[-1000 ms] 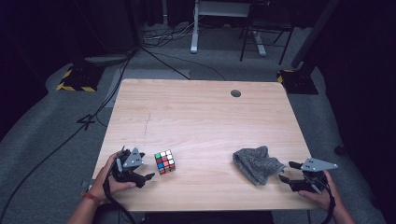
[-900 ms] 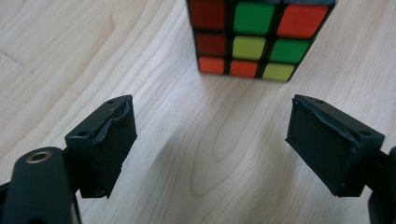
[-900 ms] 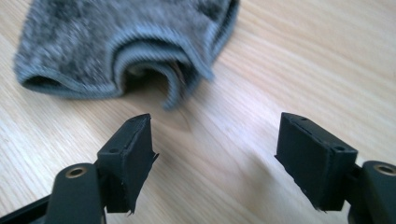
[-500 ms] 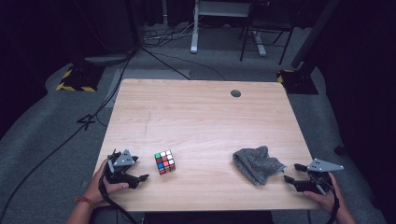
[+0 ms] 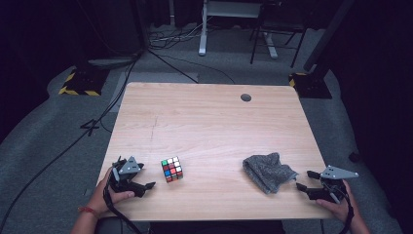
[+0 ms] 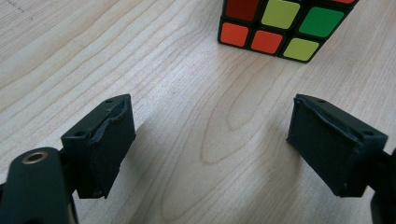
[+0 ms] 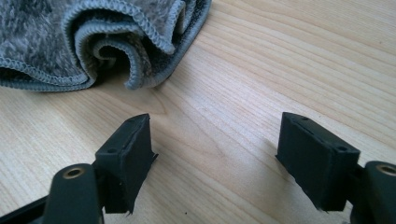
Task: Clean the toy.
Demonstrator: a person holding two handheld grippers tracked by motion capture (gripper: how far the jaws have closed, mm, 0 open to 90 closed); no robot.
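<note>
Two tools are resting at the near edge of the counter (image 5: 209,117), each in one of the person's hands. Left tool (image 5: 148,185) is lying with its jaws spread and nothing between them, aimed at the puzzle cube (image 5: 172,169) just beyond, apparently lined up for a grasp. Right tool (image 5: 302,181) is likewise standing open and empty, facing the crumpled grey cloth (image 5: 268,170) close ahead, near the counter's right side. Cube and cloth are sitting well apart, one before each tool. Farther off, a round cable hole (image 5: 246,97) is marking the far edge.
</note>
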